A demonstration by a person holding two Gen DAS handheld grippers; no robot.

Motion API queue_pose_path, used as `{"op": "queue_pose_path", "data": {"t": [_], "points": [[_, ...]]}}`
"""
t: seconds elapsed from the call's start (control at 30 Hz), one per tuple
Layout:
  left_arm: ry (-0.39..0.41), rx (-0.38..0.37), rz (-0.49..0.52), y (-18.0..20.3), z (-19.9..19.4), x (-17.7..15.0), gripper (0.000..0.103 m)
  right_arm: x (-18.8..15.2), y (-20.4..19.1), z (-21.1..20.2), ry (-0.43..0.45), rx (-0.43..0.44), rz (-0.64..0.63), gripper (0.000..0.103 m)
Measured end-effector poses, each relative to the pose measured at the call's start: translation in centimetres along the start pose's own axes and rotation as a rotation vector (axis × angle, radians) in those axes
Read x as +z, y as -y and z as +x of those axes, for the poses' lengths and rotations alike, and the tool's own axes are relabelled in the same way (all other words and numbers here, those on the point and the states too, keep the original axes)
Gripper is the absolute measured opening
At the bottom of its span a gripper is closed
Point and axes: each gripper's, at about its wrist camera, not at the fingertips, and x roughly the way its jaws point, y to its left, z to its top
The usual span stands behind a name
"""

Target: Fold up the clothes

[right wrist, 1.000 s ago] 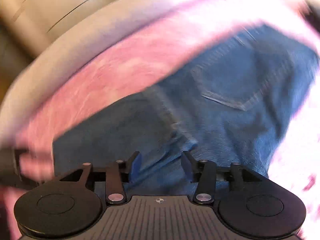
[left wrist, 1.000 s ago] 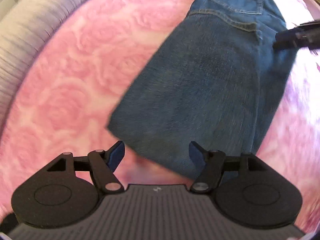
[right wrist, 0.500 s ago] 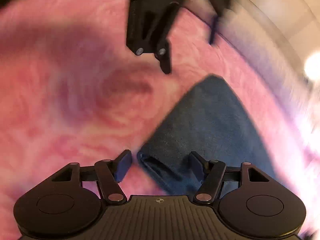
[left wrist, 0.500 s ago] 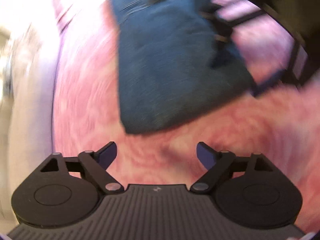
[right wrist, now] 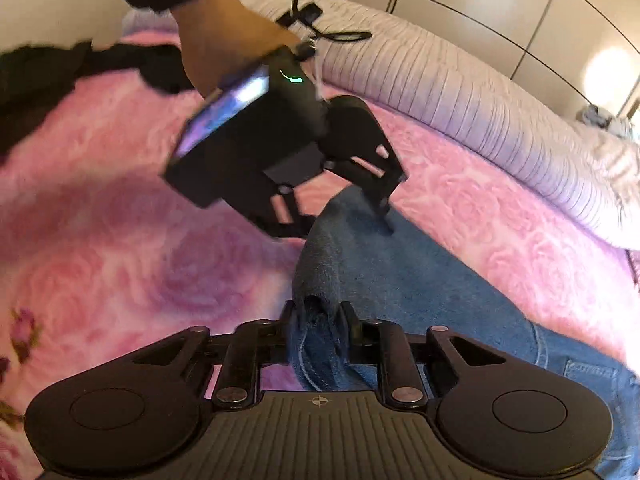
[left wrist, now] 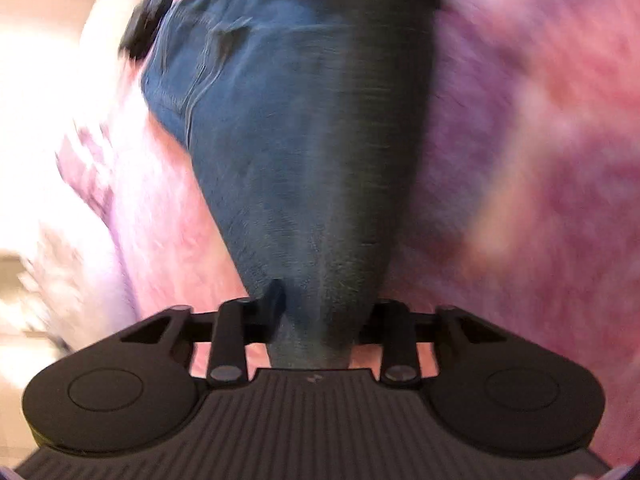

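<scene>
Pink rose-patterned blanket [right wrist: 100, 240]: spread under everything, over the bed. Ribbed lilac cover [right wrist: 460, 92]: along the blanket's far edge. Blue jeans [right wrist: 420, 280]: lying on the blanket, one end lifted between my two tongs. My left gripper [left wrist: 316, 312]: jaws closing, a bunched fold of denim between them. My right gripper [right wrist: 316, 320]: jaws closing on the jeans' raised edge. My left hand [right wrist: 224, 44]: gripping its tool above the jeans.
</scene>
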Motion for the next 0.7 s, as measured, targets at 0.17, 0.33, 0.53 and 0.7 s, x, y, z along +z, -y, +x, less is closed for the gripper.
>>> {"op": "queue_pose_path", "data": {"t": [0.17,0.33,0.53,0.7], "points": [[0.01,-0.071,-0.105,-2.8,-0.5,-0.1,0.015,-0.8,-3.3,-0.5,0.046,-0.064,-0.061,0.066],[0.005,-0.107,-0.149,-3.9,-1.4,0.1,0.014,-2.2,-4.7,3.1,-0.015,-0.207,-0.226,0.071],[-0.012,-0.088,-0.173,-3.9,-3.6,0.5,0.011,-2.4,-0.4,4.0,-0.112,-0.197,-0.089,0.016],[-0.047,-0.08,-0.253,-3.7,-8.2,0.6,0.011,-0.6,-0.7,-0.1,-0.087,-0.118,-0.051,0.012]]}}
